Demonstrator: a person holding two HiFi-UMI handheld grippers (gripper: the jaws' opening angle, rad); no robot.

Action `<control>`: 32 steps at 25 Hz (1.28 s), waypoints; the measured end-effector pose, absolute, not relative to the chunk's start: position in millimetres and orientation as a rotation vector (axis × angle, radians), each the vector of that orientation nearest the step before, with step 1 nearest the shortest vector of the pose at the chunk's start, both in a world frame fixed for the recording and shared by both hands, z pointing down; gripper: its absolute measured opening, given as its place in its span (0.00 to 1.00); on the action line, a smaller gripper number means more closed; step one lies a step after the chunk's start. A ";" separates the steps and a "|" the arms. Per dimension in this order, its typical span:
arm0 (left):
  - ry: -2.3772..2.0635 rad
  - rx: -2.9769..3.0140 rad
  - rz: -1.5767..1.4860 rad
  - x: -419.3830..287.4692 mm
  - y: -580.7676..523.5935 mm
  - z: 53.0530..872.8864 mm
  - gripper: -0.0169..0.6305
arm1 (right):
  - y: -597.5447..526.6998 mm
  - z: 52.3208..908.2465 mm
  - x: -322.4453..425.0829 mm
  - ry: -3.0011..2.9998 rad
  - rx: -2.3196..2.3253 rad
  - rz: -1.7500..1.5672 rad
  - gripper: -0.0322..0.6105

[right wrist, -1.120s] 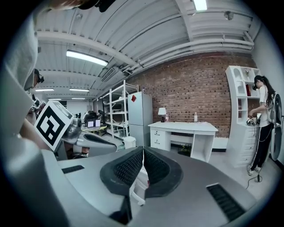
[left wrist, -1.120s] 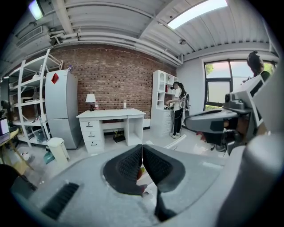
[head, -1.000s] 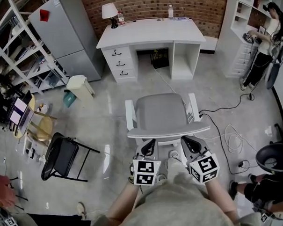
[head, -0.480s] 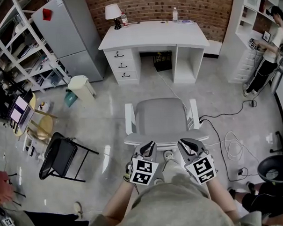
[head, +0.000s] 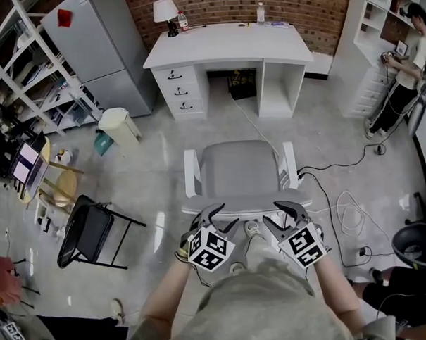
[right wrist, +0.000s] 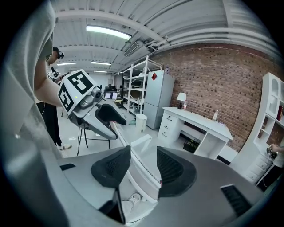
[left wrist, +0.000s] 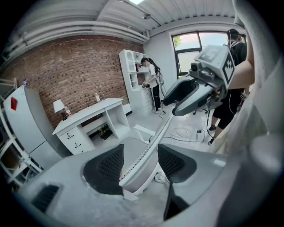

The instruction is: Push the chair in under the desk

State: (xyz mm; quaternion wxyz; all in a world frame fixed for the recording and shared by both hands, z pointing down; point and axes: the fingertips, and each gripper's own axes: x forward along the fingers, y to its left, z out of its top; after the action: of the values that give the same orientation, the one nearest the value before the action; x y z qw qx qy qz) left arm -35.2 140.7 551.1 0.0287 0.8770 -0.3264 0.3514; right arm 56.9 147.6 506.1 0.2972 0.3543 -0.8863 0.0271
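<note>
The chair [head: 240, 168] has a grey seat and white arms and stands on the floor, facing the white desk [head: 229, 45] with a gap of floor between them. Its backrest top edge [head: 246, 199] is nearest me. My left gripper [head: 211, 219] is at the left part of that edge and its jaws are opening. In the left gripper view the backrest edge [left wrist: 146, 153] runs between the spread pads of the left gripper [left wrist: 140, 164]. My right gripper [head: 289, 212] is at the right part, jaws also opening, and in its own view the right gripper [right wrist: 143, 166] straddles the edge [right wrist: 142, 164].
A black folding chair [head: 89, 234] stands to the left, with a white bin [head: 119, 127] and a fridge [head: 95, 51] beyond it. Cables [head: 348, 202] lie on the floor at the right. A person [head: 406, 66] stands by the right shelves. A lamp [head: 166, 9] sits on the desk.
Both grippers had shut jaws just behind the backrest; now both sets of jaws stand spread around its top edge. The chair has stayed in place.
</note>
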 end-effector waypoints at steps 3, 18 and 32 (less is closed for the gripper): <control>-0.929 2.732 1.201 -36.2 142.0 558.1 0.40 | 148.6 511.6 56.4 -2.320 0.881 0.033 0.32; -0.656 2.776 1.700 -33.8 136.1 597.6 0.40 | 145.4 564.3 53.5 -2.093 0.508 -0.182 0.35; -0.486 2.736 1.984 -36.5 126.2 637.5 0.40 | 133.1 616.8 40.6 -1.907 0.276 -0.288 0.35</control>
State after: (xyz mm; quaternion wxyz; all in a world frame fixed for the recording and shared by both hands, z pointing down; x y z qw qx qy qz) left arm -36.5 126.2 637.5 -0.1359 0.7938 -0.1410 0.5758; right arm 40.6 133.1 616.8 0.5617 0.1172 -0.8098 -0.1224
